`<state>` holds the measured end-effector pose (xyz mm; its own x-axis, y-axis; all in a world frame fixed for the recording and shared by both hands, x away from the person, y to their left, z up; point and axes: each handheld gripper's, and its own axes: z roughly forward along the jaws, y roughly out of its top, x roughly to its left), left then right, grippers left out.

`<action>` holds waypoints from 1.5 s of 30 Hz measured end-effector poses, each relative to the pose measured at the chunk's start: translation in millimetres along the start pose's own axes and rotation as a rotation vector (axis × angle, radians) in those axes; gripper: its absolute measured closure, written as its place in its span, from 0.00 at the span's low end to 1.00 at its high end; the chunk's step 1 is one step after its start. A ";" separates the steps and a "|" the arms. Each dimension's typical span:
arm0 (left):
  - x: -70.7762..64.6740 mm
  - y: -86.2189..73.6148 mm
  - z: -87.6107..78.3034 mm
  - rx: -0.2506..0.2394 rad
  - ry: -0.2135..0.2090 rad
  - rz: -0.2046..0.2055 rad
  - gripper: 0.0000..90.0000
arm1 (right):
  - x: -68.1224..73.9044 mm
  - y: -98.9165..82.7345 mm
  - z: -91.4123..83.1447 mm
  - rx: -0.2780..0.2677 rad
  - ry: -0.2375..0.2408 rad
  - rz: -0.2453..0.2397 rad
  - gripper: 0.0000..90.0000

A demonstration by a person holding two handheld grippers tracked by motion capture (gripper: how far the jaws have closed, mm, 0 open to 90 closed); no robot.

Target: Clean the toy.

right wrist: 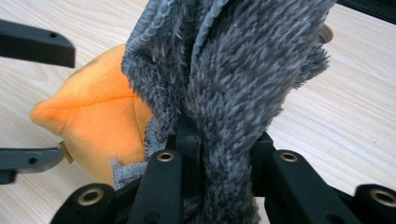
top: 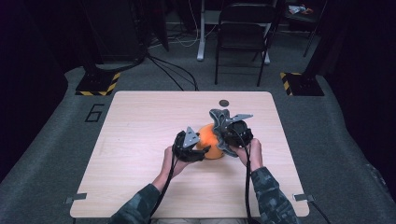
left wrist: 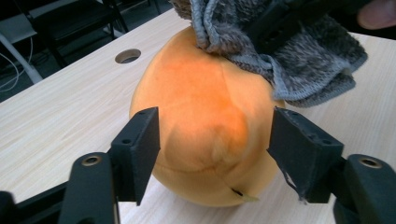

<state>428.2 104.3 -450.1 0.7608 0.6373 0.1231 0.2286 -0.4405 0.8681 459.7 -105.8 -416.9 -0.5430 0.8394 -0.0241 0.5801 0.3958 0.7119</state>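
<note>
An orange plush ball [top: 211, 142] rests on the wooden table [top: 140, 126] between both hands. In the left gripper view it [left wrist: 205, 126] sits between the two black jaws of my left gripper [left wrist: 219, 140], which stand on either side of it without pressing, so that gripper is open. My right gripper [right wrist: 205, 140] is shut on a grey fuzzy cloth [right wrist: 233, 70], which bunches up out of its jaws. The cloth [left wrist: 289, 60] lies against the top right of the ball. In the high view the right gripper [top: 220, 129] is just right of the ball, the left gripper [top: 201, 149] at its left.
A small round hole [top: 224, 103] is in the table near its far edge. Beyond the table stand a folding chair [top: 243, 32] and floor bases with yellow-black stripes [top: 98, 84]. Bare tabletop lies to the left and right of the hands.
</note>
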 end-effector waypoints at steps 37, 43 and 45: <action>21.6 3.7 -39.3 -0.004 0.064 -0.081 0.80 | -36.7 -34.8 -44.0 -0.008 -0.155 0.124 0.80; 28.9 -13.2 -65.7 0.024 0.081 -0.127 0.79 | -43.6 -50.3 -40.7 0.046 -0.191 0.123 0.79; 32.3 -21.2 -71.4 0.046 0.090 -0.140 0.79 | -45.1 -55.3 -37.9 0.060 -0.200 0.126 0.79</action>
<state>404.6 179.4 -430.2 0.6626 0.7475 0.0473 0.3574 -0.3711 0.8571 429.1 -179.7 -428.6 -0.3369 0.9381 -0.0807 0.6735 0.2999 0.6756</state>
